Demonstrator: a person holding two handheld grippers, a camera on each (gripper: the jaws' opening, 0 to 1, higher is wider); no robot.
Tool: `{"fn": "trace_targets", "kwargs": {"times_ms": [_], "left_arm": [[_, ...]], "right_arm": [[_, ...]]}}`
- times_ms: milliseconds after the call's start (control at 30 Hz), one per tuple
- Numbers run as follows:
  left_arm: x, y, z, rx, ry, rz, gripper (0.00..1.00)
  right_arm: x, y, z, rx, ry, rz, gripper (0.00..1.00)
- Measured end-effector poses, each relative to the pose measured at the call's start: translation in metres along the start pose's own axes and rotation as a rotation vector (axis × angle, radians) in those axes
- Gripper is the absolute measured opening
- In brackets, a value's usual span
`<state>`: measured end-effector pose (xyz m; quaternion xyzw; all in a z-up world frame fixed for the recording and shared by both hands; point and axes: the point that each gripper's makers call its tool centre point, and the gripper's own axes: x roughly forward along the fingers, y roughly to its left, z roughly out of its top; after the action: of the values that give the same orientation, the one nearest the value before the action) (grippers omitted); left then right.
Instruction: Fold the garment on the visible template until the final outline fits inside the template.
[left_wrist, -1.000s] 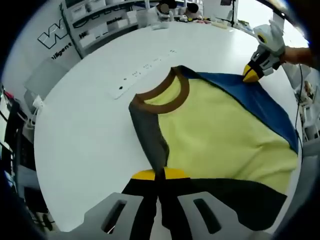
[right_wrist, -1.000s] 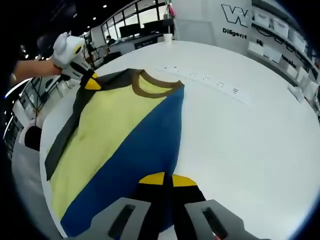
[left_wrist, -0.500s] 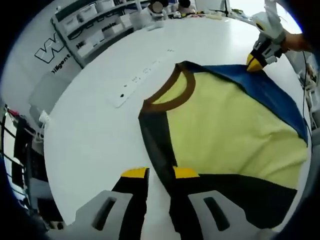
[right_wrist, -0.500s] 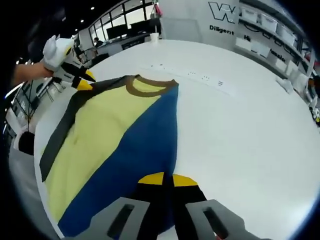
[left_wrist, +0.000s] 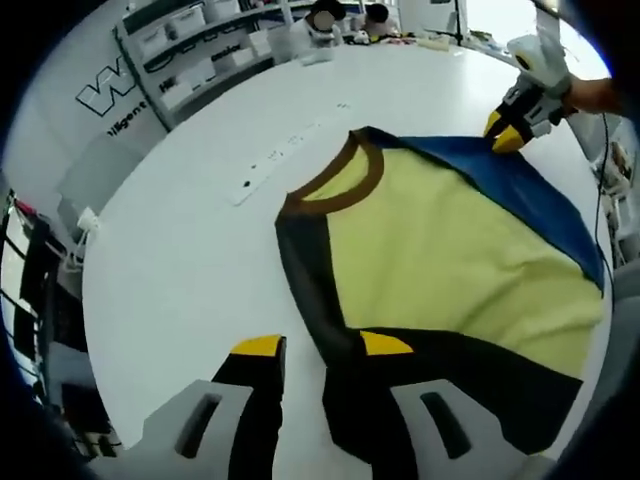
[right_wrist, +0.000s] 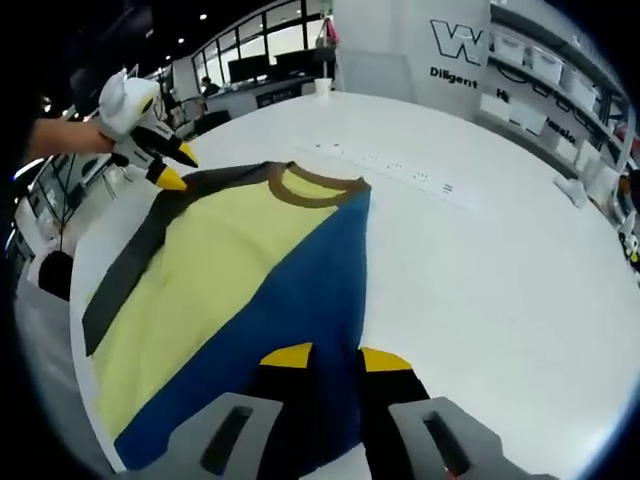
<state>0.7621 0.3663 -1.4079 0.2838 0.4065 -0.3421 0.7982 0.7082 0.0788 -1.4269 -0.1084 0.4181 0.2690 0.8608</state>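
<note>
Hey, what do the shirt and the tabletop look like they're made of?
The shirt looks like soft matte knit fabric, probably cotton: it wrinkles and has a ribbed-looking brown collar. The table looks like smooth white laminate or painted board with a slight sheen; exact material unclear.

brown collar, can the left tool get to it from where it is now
Probably yes. The left tool stands open at the dark sleeve, and nothing lies between it and the brown collar but flat shirt; the right tool is off at the blue sleeve.
</note>
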Motion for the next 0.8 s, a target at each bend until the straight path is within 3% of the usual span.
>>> {"fn": "trace_targets", "kwargs": {"times_ms": [133,233,500,667,800], "left_arm": [[-0.004,-0.008,-0.008,-0.005,0.006,-0.006,0.32],[-0.008,-0.013,-0.014,-0.017,-0.001,-0.008,0.35],[-0.022,-0.022,-0.03,-0.03,-0.012,-0.015,0.36],[-0.032,-0.026,-0.034,-0.039,-0.024,-0.015,0.37],[-0.04,-0.031,-0.039,-0.071,-0.052,-0.017,0.39]], "right_arm": [[-0.007,-0.002,-0.003,-0.05,-0.016,-0.023,0.16],[-0.012,0.0,-0.008,-0.019,-0.017,-0.013,0.19],[-0.023,0.009,-0.015,-0.03,-0.027,-0.006,0.22],[-0.031,0.02,-0.01,-0.037,-0.051,0.003,0.23],[-0.038,0.032,-0.003,-0.091,-0.07,0.011,0.22]]}}
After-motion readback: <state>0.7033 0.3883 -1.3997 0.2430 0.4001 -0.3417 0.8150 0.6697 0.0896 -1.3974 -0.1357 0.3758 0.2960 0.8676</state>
